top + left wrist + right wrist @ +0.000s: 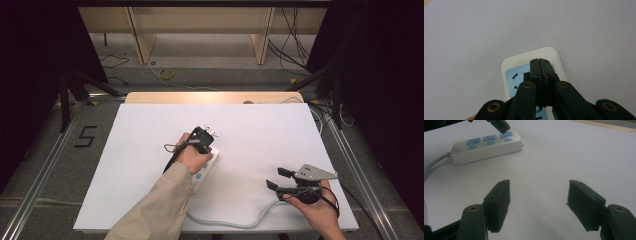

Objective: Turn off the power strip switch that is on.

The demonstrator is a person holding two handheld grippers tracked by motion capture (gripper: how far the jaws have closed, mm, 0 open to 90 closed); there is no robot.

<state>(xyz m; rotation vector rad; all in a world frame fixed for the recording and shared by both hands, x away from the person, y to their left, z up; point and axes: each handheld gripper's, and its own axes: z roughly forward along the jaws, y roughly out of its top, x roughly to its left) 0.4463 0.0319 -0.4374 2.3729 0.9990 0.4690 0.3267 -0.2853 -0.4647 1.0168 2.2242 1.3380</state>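
Power strip (206, 167): white, blue socket faces, lying flat near middle of white table (150, 150), a bit toward 6 o'clock from centre. Three blue socket groups (490, 138) in a row in right gripper view. Grey cord (235, 220) leaves near end, curves along 6 o'clock edge toward right hand.

Left gripper (206, 134) right over strip's far end, at 12 o'clock end of strip. Jaws pressed together in left gripper view, no gap seen, nothing clearly held betw. them. Tips (539, 65) sit over end socket (515, 77), touching or just above, can't tell which. Small white bit by gripper nose in high view, too small to name.

Right gripper (281, 181) at 4 o'clock from strip, well apart, low over bare table. Jaws wide open, empty.

Step in hand, prob.: pushing or poking at end socket w/ closed tips, or about to pull sth. out there. Hard to be sure.

How to do well:
- Keep left tips straight up and down over socket, no tilt, so strip doesn't tip.
- Go slow, soft push only.
- Strip is light, slides easy on smooth table. Better to bring right gripper over to 6 o'clock end and hold strip body down or pinch its sides.
- Stay off cord, tugging would spin strip.
- Watch end socket in left gripper view, since jaws hide most of it.
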